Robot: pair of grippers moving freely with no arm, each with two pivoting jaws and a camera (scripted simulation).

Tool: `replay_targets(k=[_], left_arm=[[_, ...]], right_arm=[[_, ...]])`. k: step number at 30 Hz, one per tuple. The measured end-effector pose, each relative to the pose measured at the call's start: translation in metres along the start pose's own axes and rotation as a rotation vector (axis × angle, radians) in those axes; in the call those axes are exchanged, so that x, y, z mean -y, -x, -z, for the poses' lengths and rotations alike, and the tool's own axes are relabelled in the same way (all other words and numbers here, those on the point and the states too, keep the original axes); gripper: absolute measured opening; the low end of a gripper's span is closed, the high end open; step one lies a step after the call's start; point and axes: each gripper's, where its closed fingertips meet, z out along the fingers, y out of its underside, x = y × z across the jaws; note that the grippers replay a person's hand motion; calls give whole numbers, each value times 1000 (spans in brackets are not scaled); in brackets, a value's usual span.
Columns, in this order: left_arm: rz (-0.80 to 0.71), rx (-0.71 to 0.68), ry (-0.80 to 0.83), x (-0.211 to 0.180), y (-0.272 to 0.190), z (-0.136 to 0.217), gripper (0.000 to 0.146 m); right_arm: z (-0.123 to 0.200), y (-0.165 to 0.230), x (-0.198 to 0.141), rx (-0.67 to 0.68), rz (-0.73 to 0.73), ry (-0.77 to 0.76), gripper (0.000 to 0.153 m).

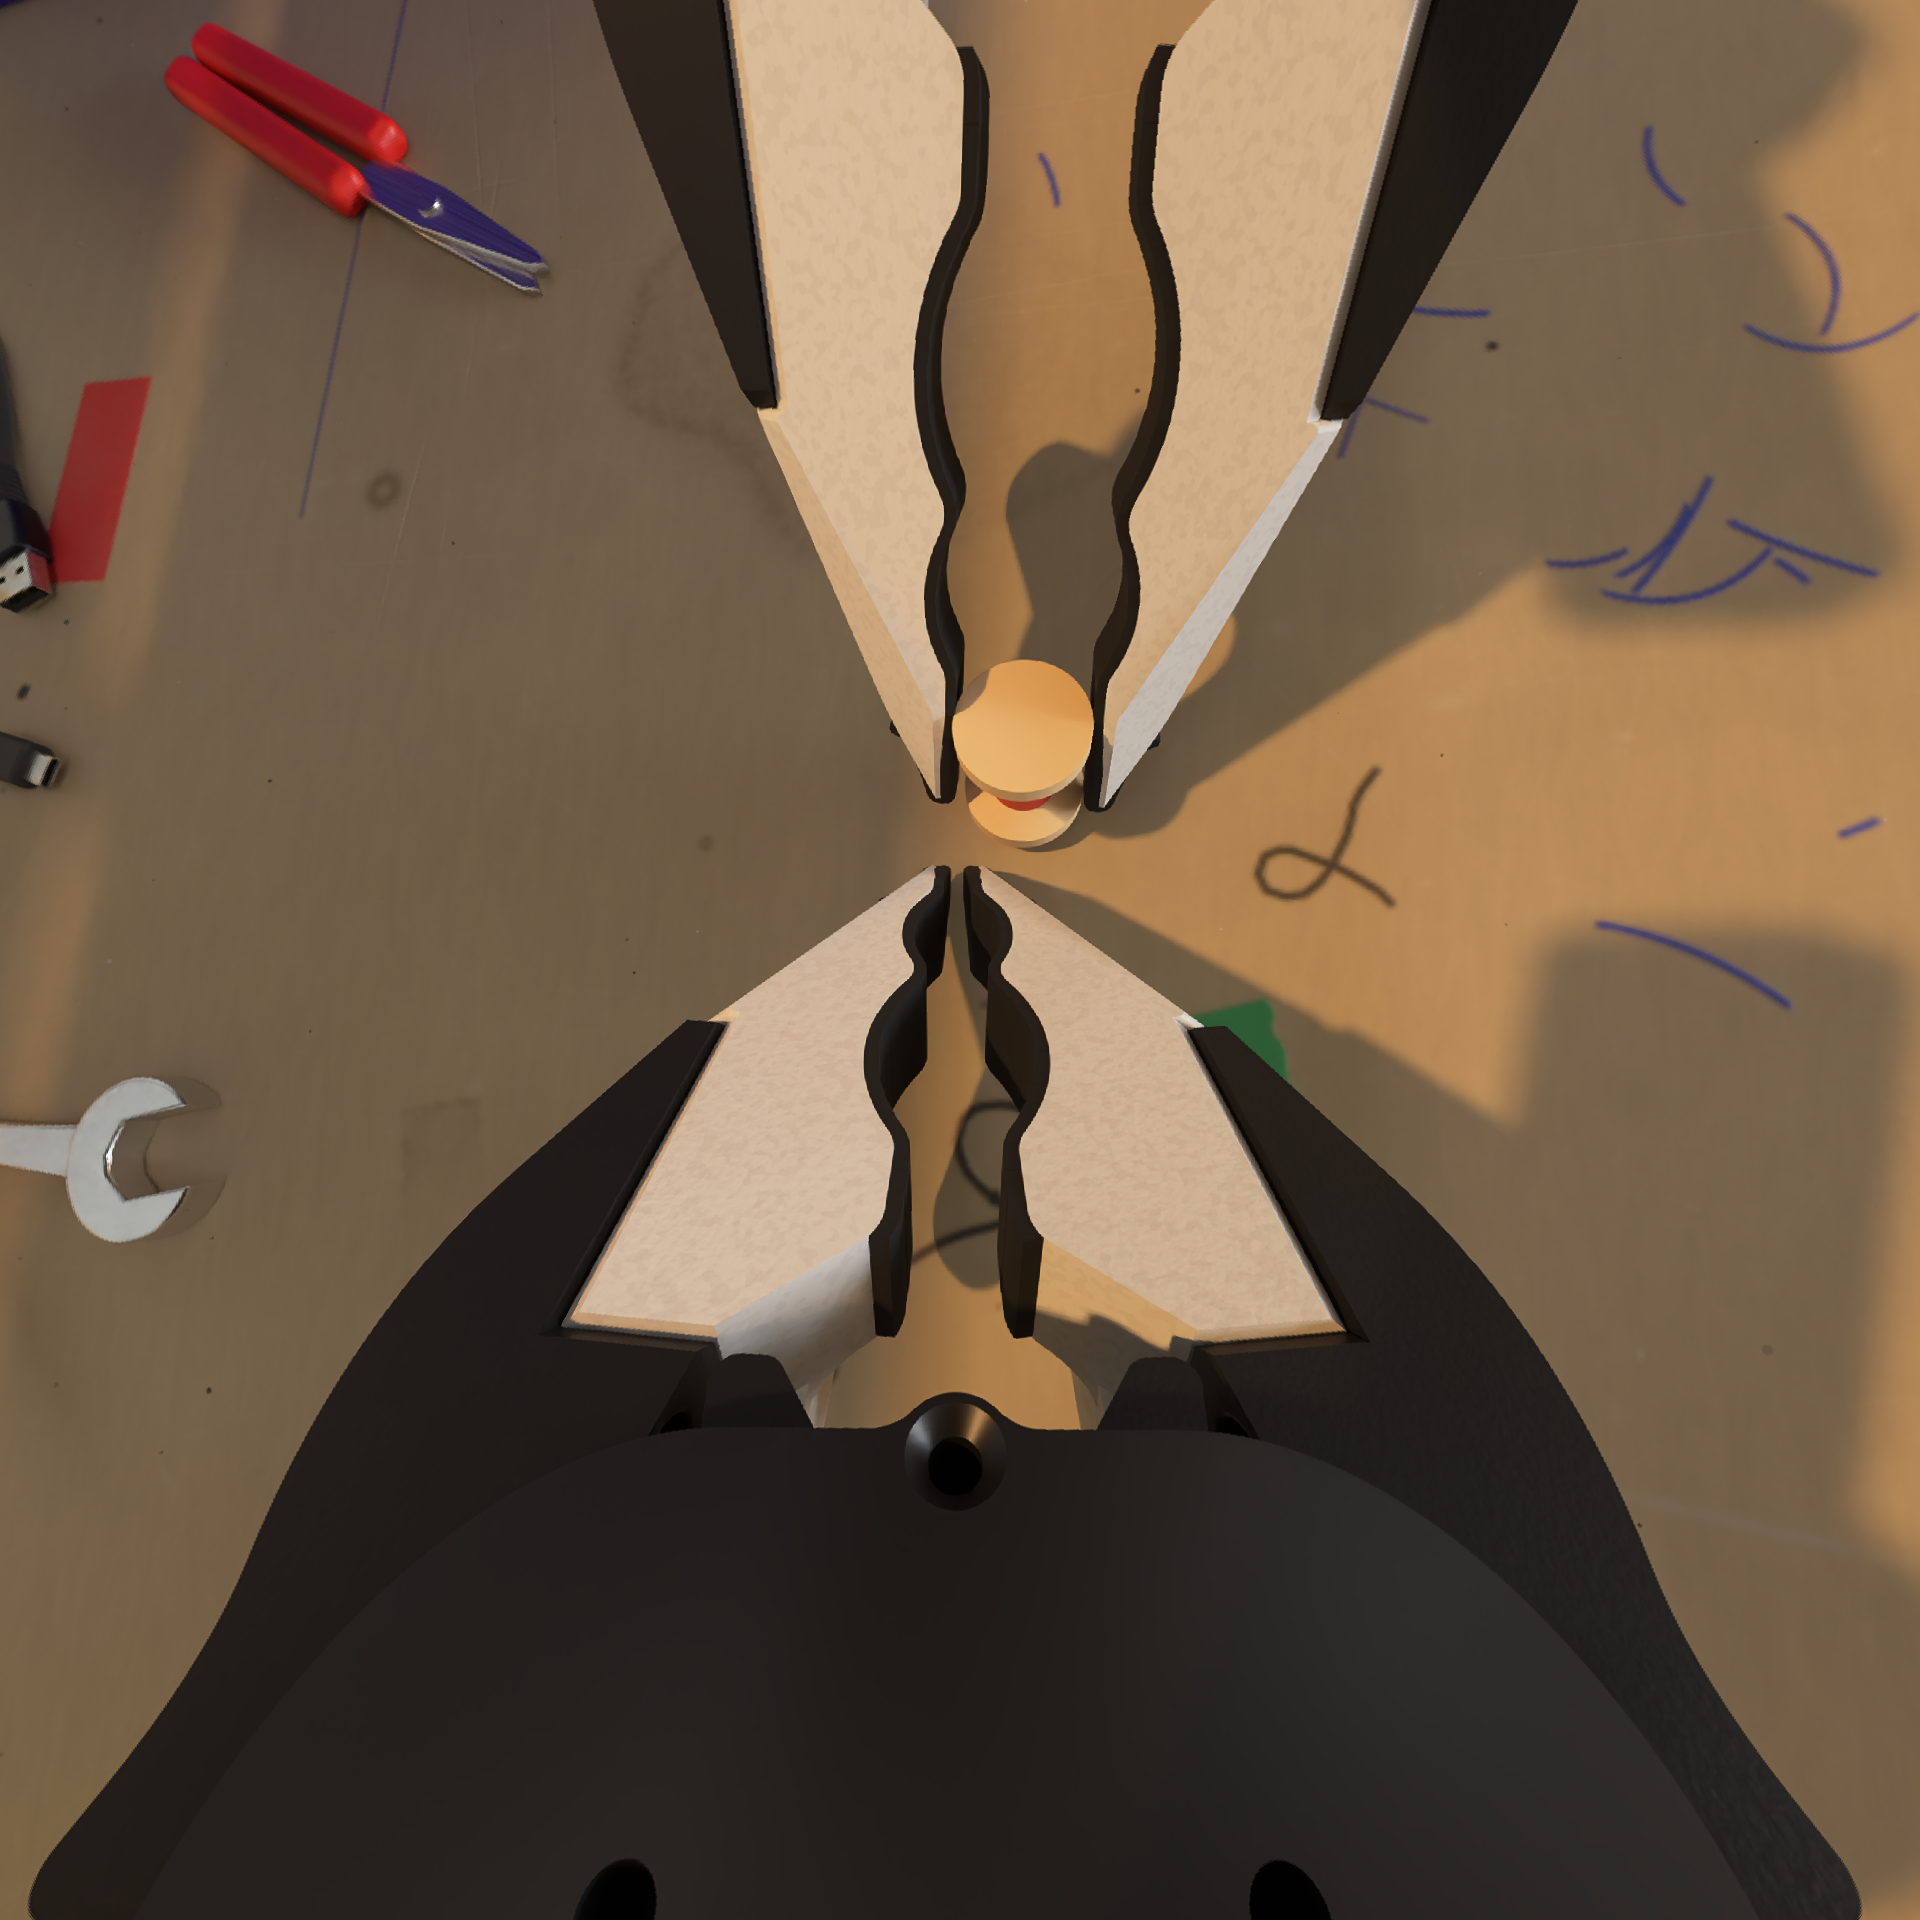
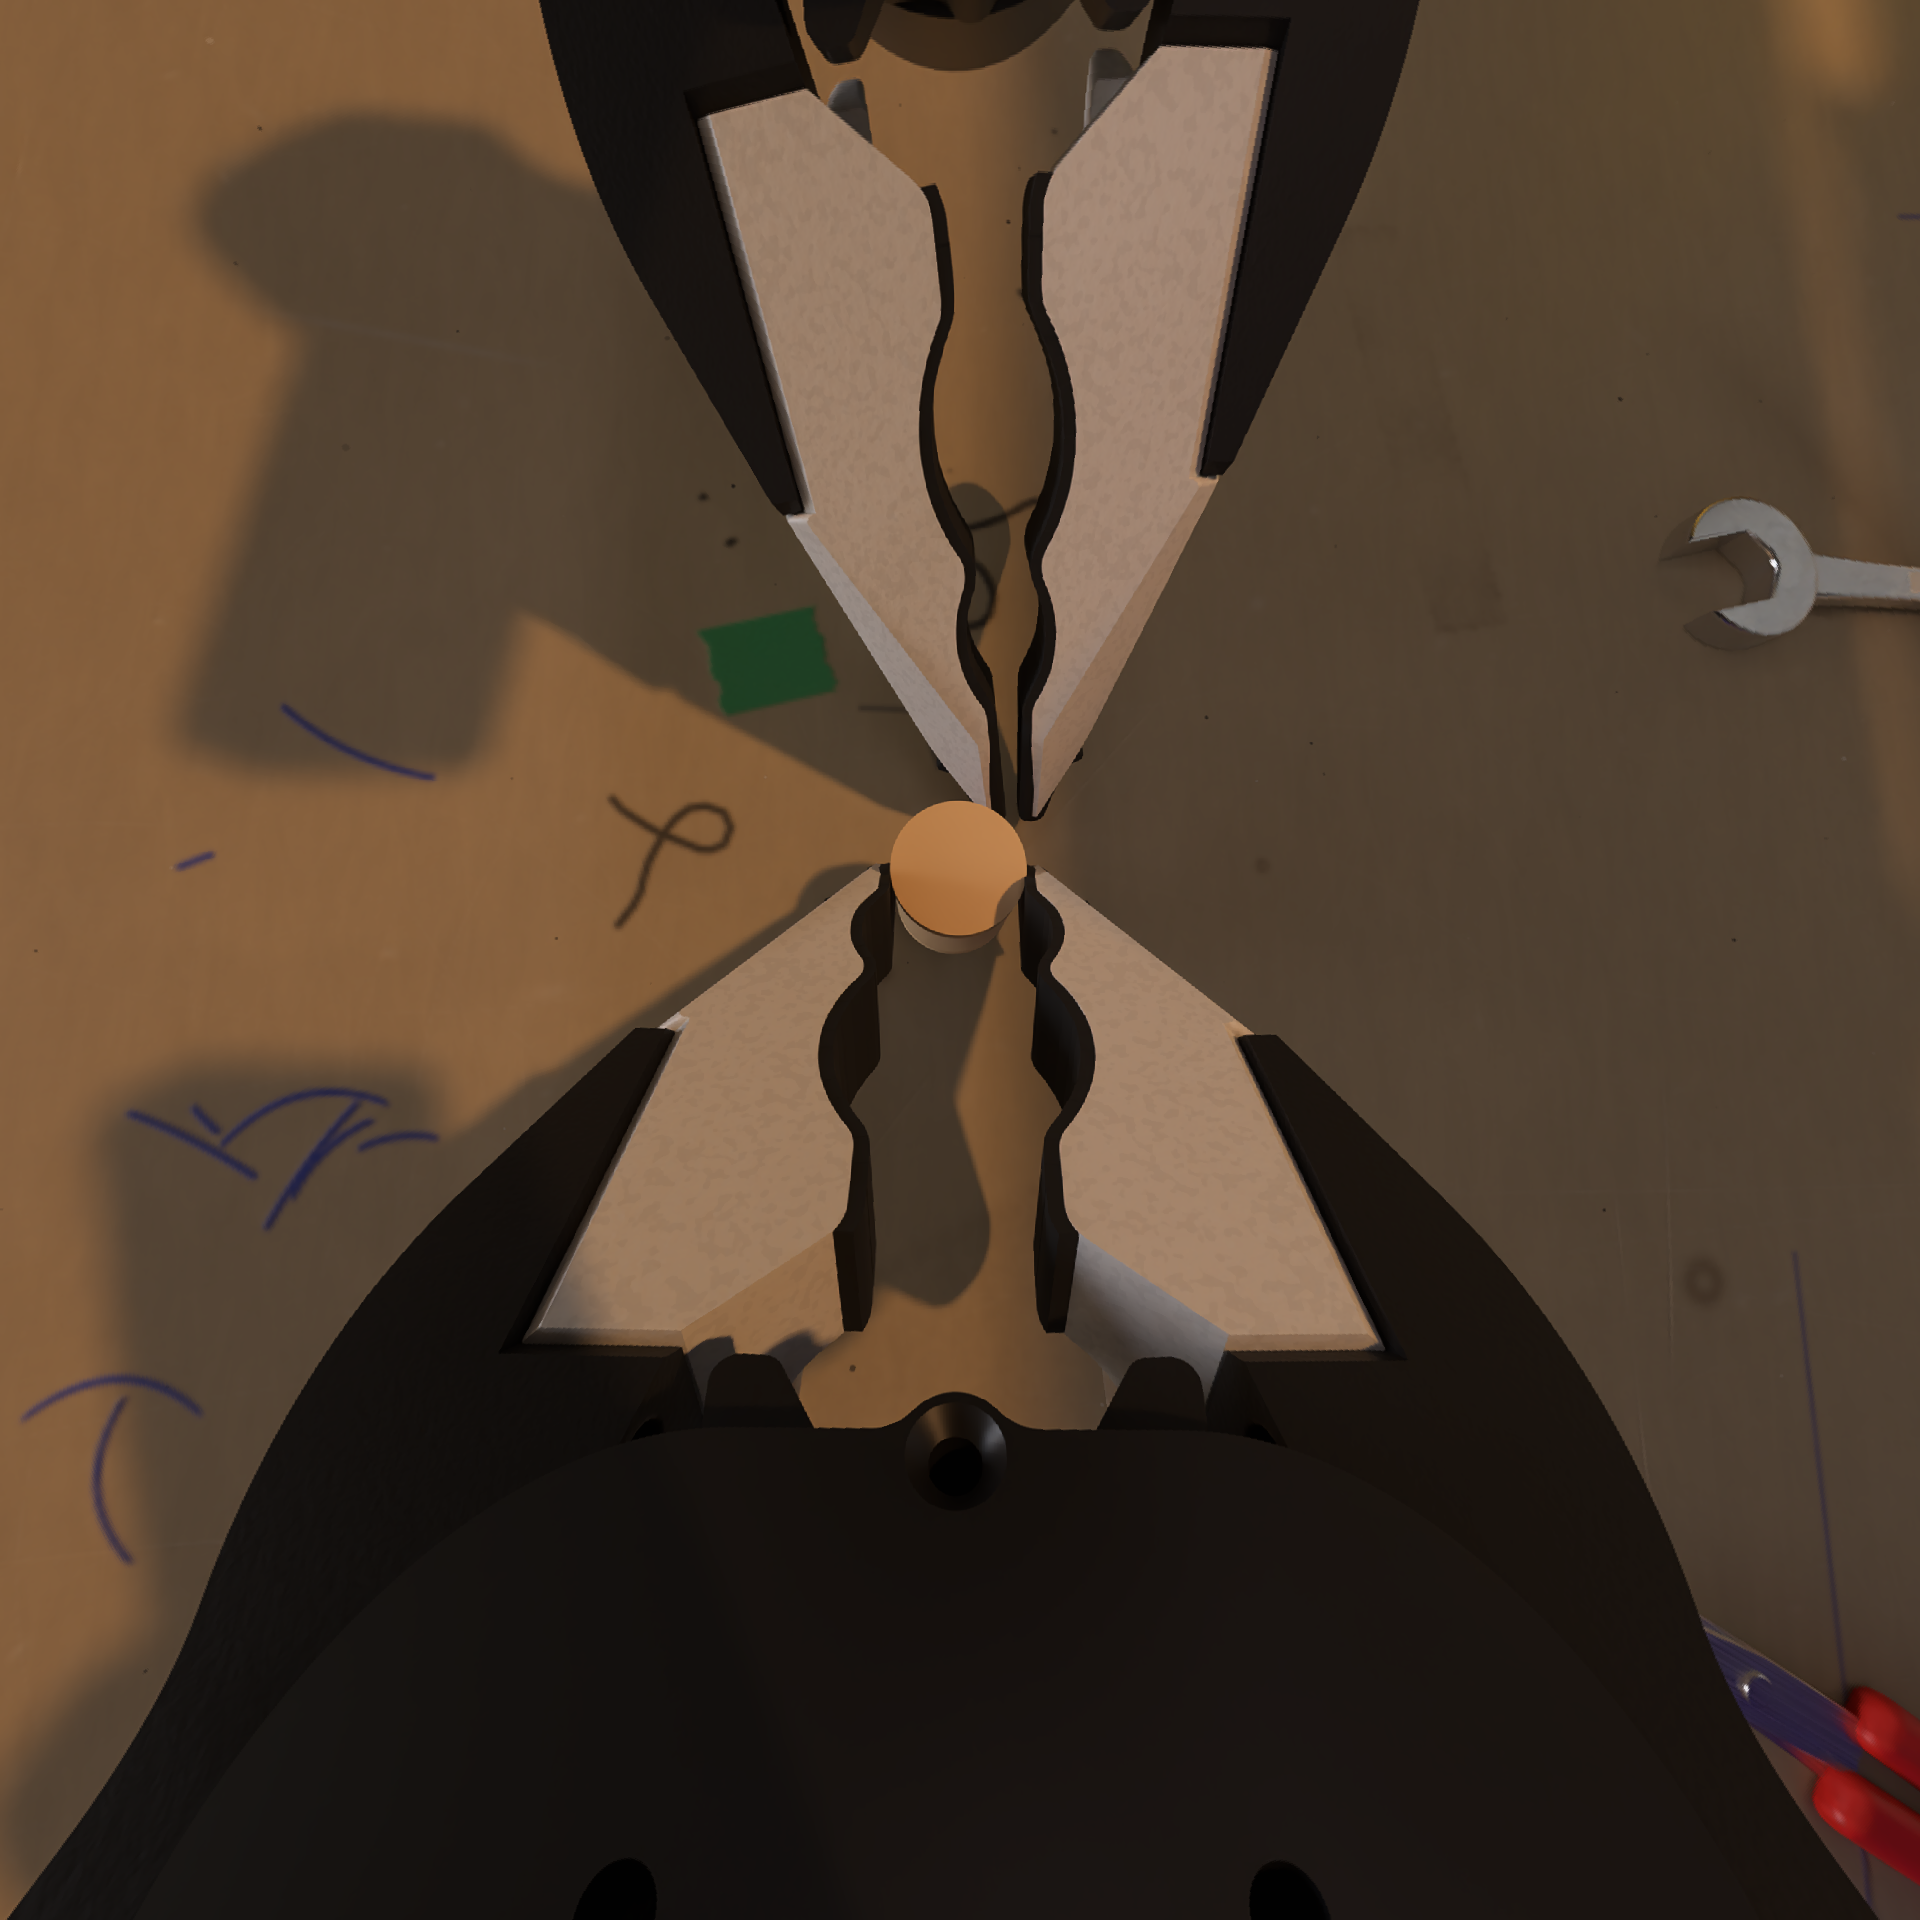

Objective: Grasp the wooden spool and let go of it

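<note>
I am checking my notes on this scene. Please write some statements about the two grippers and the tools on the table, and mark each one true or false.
1. The jaws of the right gripper stand on either side of the wooden spool. True.
2. The left gripper holds the spool. False: its jaws are almost closed on nothing, just short of the spool.
3. A silver wrench lies on the table. True.
4. The scissors have blue handles. False: the handles are red.

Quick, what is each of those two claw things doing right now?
Left tool: closed, holding nothing, tips just short of the wooden spool.
Right tool: closed on the wooden spool.
</note>
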Motion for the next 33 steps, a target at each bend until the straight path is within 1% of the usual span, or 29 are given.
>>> replay_targets(k=[11, 17, 24, 33], left_arm=[[-51, 29, -23, 5, 3, 2, 2], [-60, 8, -27, 5, 1, 2, 2], [-59, 1, -18, 3, 0, 1, 2], [-21, 3, -25, 3, 3, 3, 2]], right_arm=[[2, -2, -2, -27, -2, 13, 23], [5, -1, -6, -22, -18, 17, 23], [4, 0, -6, -20, -18, 20, 23], [2, 1, -6, -17, -19, 22, 23]])
